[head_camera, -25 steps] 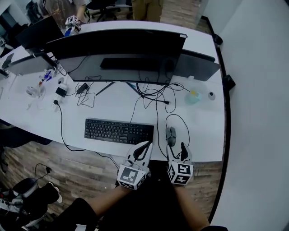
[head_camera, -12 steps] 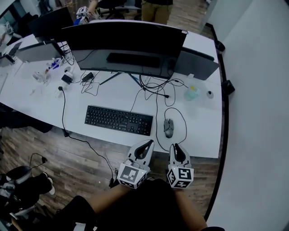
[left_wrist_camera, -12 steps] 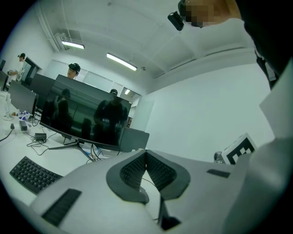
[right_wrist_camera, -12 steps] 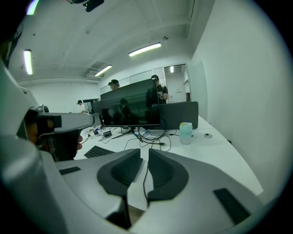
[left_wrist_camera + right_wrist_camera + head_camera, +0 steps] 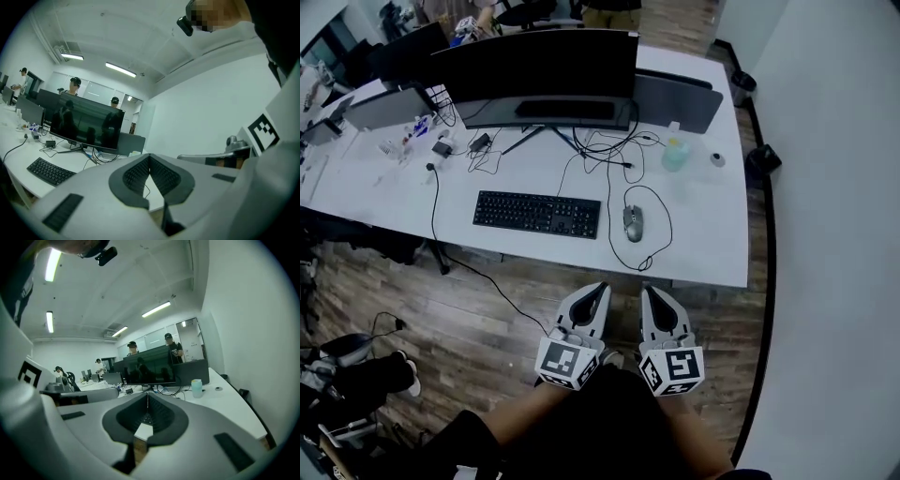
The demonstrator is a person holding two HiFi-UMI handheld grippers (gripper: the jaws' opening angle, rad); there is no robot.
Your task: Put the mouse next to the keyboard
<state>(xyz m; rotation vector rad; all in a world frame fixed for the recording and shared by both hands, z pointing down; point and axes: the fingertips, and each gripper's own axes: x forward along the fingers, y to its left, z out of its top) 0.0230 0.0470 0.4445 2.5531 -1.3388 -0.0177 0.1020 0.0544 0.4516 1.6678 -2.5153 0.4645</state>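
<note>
A black keyboard (image 5: 536, 214) lies on the white desk (image 5: 703, 244). The grey wired mouse (image 5: 633, 223) rests just right of it, its cable looping to the right. Both grippers hang over the wooden floor, short of the desk's front edge and apart from the mouse. My left gripper (image 5: 600, 290) (image 5: 149, 156) is shut and holds nothing. My right gripper (image 5: 650, 291) (image 5: 147, 395) is closing its jaws fully together with nothing between them.
A wide dark monitor (image 5: 534, 70) stands behind the keyboard with tangled cables (image 5: 600, 155) under it. A pale green bottle (image 5: 675, 155) and a small round object (image 5: 716, 160) sit at the back right. A white wall (image 5: 834, 187) runs along the right. People stand beyond the desk.
Both grippers have drawn back from the desk edge to over the floor. The right gripper's jaws, open beside the mouse before, have shut. The mouse stays beside the keyboard.
</note>
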